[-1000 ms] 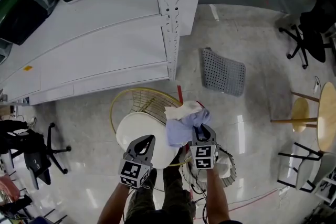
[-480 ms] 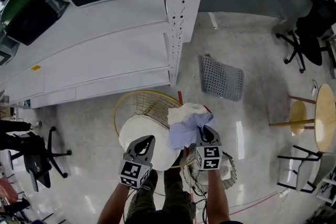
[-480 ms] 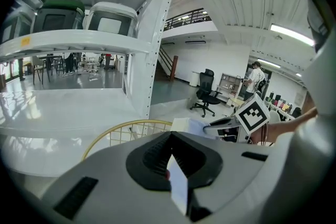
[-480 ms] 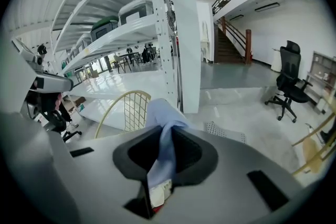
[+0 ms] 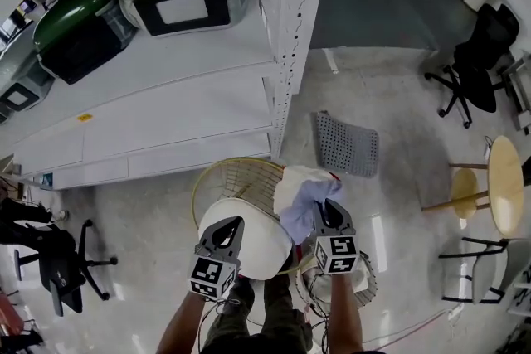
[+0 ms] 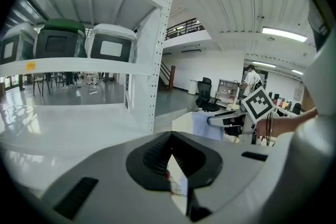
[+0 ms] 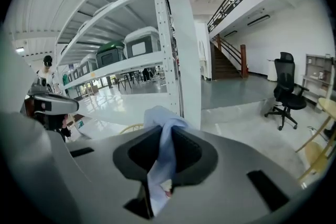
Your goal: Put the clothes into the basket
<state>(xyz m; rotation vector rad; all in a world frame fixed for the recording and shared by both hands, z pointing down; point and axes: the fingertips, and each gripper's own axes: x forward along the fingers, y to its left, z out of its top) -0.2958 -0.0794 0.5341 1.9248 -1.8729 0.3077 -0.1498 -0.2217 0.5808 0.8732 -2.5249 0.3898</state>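
- Clothes (image 5: 300,196): pale blue and white bundle clenched between the right gripper's (image 5: 324,210) jaws, spilling forward past its tips.
- Wire basket (image 5: 217,176): ahead-left of that gripper, bundle overlapping its rim.
- Left gripper (image 5: 233,225): jaws together, holding nothing, over a white disc (image 5: 253,251).

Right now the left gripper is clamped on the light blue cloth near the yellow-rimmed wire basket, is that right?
Not quite. The right gripper is the one clamped on the light blue cloth, not the left. The right gripper view shows the cloth pinched between its jaws. The rest holds: the cloth is near the yellow-rimmed wire basket.
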